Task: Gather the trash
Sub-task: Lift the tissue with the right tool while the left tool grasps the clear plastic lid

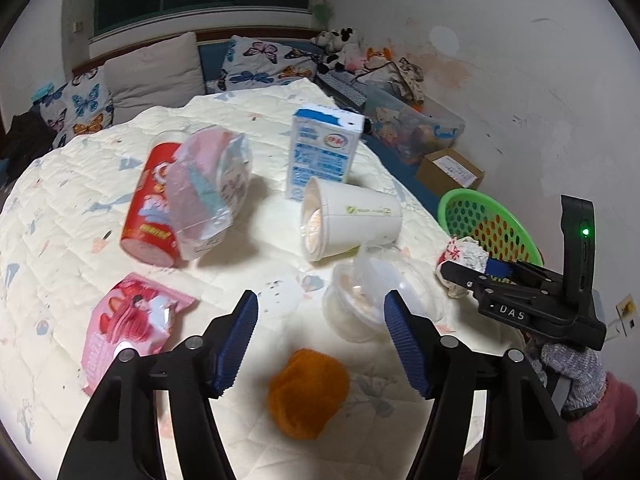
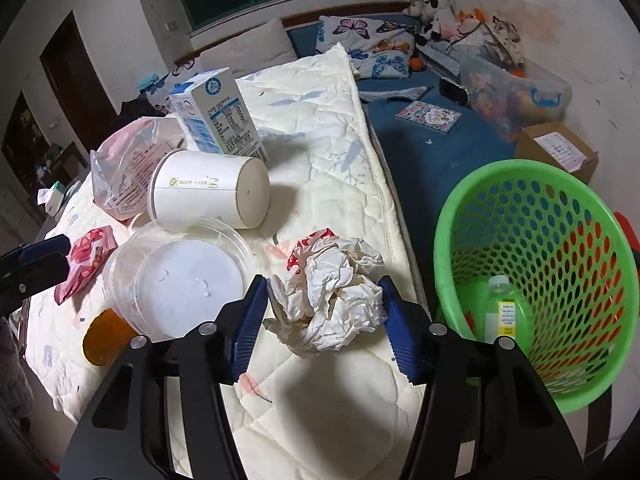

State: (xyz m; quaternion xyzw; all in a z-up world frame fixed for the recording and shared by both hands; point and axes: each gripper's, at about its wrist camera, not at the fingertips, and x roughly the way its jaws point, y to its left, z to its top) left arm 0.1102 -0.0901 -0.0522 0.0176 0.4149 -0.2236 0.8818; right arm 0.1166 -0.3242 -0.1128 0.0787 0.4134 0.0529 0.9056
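- Blue ribbed pads of our right gripper (image 2: pixel 324 320) sit either side of the crumpled paper wad (image 2: pixel 332 304), which lies on the quilt (image 2: pixel 320 400) near its right edge; both pads meet the paper's edges, so we read this as a grip closing on it, though how firmly we cannot tell.
- Our left gripper (image 1: pixel 320 336) stands well open with nothing between its pads; the orange lump (image 1: pixel 308 392) lies on the quilt just below and between them, not yet touched.
- The step in hand, as we judge it, is picking up the paper wad with the right hand while the left lines up on the orange lump.
- Just beyond the left gripper are the clear plastic lidded tub (image 1: pixel 372 304) and the pink snack wrapper (image 1: pixel 128 324); farther on lie the white paper cup (image 1: pixel 352 220) on its side, the red can (image 1: pixel 152 204) under a clear plastic bag (image 1: pixel 208 192), and the milk carton (image 1: pixel 324 152) standing upright.
- The green basket (image 2: pixel 452 240) stands off the quilt's right side, close to the wad, with a small bottle (image 2: pixel 504 308) already at its bottom.
- Next, we think the right hand must lift the wad clear, swing right over the basket rim and release it; the paper is light and springy, so a loose pinch could let it slip.
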